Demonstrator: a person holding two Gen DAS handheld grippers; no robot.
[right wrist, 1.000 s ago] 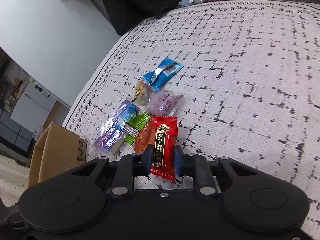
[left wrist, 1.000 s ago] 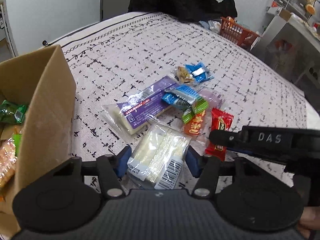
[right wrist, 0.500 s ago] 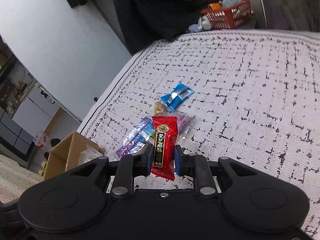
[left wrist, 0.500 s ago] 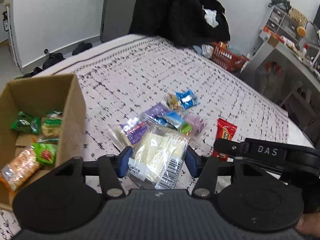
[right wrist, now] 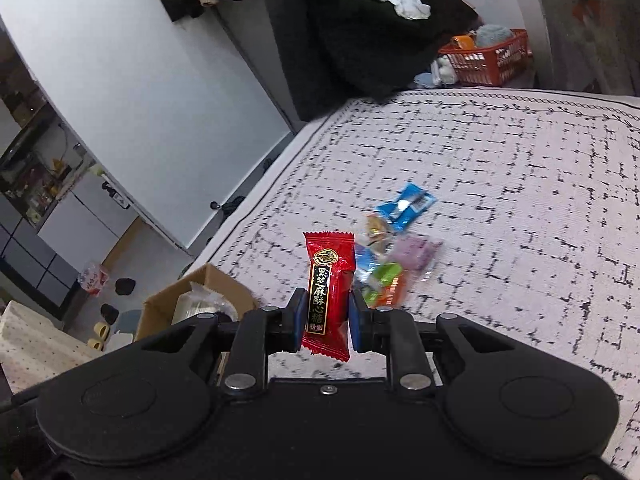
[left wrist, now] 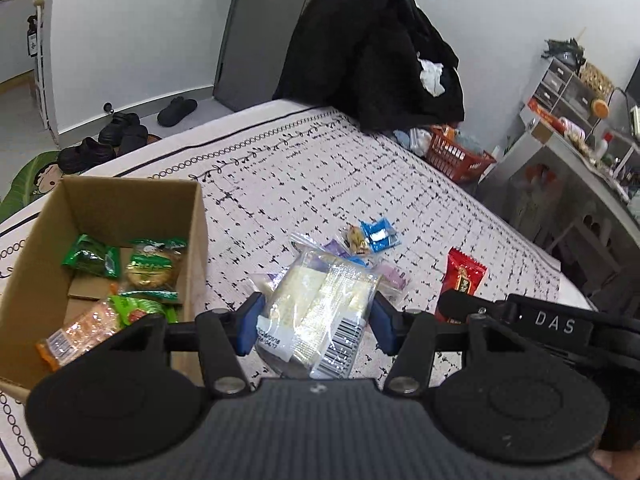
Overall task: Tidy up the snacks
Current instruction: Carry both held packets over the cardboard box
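1. Patterned bedcover (left wrist: 320,184) filled both views, white with black dashes, and over the last second it had dropped away beneath both grippers as they rose.
2. The left gripper (left wrist: 316,322) had its jaws closed on a clear packet of pale bars (left wrist: 320,304), now lifted clear of the pile of loose snacks (left wrist: 368,244) it had lain beside a second earlier.
3. The right gripper (right wrist: 324,322) held a red candy wrapper (right wrist: 329,292) upright, jaws pinched on its middle; that too had come off the bed.
4. With both picks up, the likely next step was the carry to the cardboard box (left wrist: 196,216) at the left, which already held green and orange packets.
5. A handful of small packets was left on the bed, so the sorting looked partly done.
6. Beyond the bed stood a heap of dark clothing (left wrist: 372,52), a red basket (left wrist: 456,156), shoes on the floor (left wrist: 120,132) and cluttered shelves (left wrist: 568,92).
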